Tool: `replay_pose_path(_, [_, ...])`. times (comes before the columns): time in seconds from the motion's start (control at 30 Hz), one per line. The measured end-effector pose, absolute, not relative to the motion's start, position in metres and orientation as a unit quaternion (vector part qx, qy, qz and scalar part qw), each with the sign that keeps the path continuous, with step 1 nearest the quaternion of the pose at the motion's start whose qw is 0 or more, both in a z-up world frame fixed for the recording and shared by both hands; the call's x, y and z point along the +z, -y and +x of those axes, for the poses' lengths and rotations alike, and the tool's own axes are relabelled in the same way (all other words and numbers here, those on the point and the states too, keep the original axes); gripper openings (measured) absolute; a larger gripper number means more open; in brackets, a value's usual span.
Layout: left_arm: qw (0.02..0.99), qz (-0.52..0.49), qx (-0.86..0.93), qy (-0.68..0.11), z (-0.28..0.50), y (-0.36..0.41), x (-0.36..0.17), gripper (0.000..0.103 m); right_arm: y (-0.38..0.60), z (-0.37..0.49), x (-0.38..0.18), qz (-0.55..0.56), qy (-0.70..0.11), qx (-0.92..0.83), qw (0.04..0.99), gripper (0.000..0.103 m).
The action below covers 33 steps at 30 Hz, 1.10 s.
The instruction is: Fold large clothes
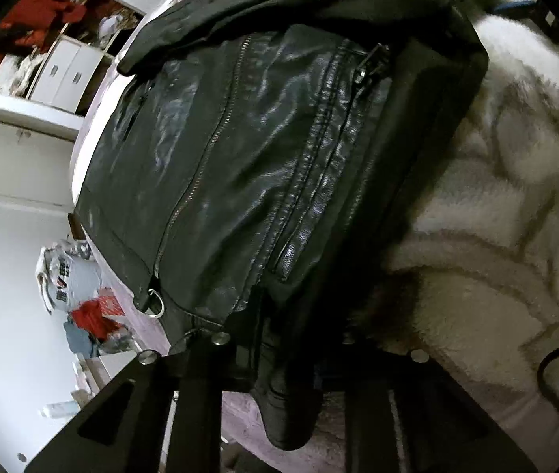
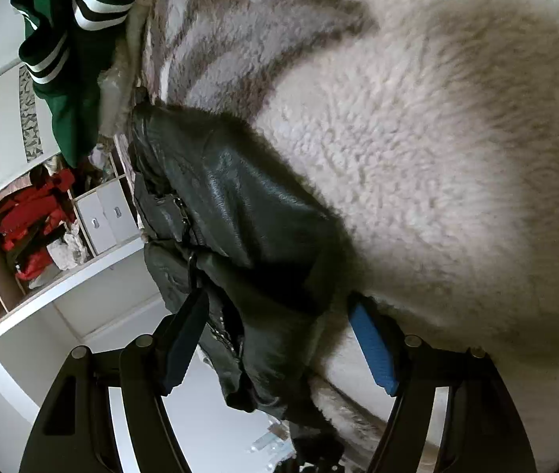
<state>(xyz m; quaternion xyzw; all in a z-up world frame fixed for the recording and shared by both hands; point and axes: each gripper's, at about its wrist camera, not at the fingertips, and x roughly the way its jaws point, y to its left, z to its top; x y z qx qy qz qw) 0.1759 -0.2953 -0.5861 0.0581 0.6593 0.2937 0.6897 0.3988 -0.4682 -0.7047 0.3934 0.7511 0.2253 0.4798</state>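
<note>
Left of the jacket, shelves hold red clothes; the jacket lies on a fleece blanket, its zip running lengthwise from the near hem toward the far collar; the left gripper pinches its hem; the right gripper stands open around a jacket fold, right pad against the blanket.

Home bedroom: open wardrobe, fleece blanket.

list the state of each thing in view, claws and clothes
black leather jacket: folded, front zipper closed, on the fleece
white fluffy fleece blanket: spread under the jacket
left claw: shut on a jacket edge
right claw: open, jacket between its fingers
green striped garment: crumpled heap
</note>
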Motion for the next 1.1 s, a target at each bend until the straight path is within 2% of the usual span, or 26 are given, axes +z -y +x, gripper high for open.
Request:
replay_pose_path(0.03, [0.691, 0.052, 0.29, -0.66, 0.175, 0.289, -0.585, 0.014, 0.464, 0.399, -0.703, 0.391, -0.75, 0.23, 0.482, 0.064])
replay_pose_path(0.07, [0.693, 0.048, 0.286, -0.66, 0.174, 0.285, -0.581, 0.013, 0.457, 0.398, -0.702, 0.387, -0.748, 0.235, 0.485, 0.032])
replay_pose_path(0.1, [0.695, 0.045, 0.281, -0.66, 0.172, 0.28, -0.577, 0.012, 0.451, 0.398, -0.7, 0.37, -0.753, 0.237, 0.489, 0.023])
replay_pose_path(0.17, [0.702, 0.039, 0.269, -0.659, 0.172, 0.277, -0.568, 0.011, 0.445, 0.396, -0.69, 0.354, -0.75, 0.232, 0.509, 0.013])
replay_pose_path(0.47, [0.75, -0.031, 0.227, -0.62, 0.163, 0.233, -0.496, 0.007, 0.403, 0.406, -0.596, 0.31, -0.735, 0.231, 0.557, 0.008])
replay_pose_path(0.63, [0.766, -0.082, 0.229, -0.596, 0.157, 0.165, -0.456, 0.006, 0.324, 0.414, -0.529, 0.239, -0.735, 0.255, 0.581, 0.008])
replay_pose_path(0.77, [0.767, -0.134, 0.217, -0.589, 0.153, 0.101, -0.442, 0.006, 0.232, 0.418, -0.498, 0.186, -0.731, 0.274, 0.596, 0.007])
replay_pose_path(0.9, [0.764, -0.178, 0.201, -0.587, 0.152, 0.03, -0.451, 0.006, 0.132, 0.421, -0.497, 0.133, -0.738, 0.267, 0.606, 0.007])
replay_pose_path(1.1, [0.745, -0.243, 0.158, -0.601, 0.157, -0.083, -0.504, 0.007, 0.021, 0.429, -0.541, 0.082, -0.75, 0.237, 0.612, 0.007])
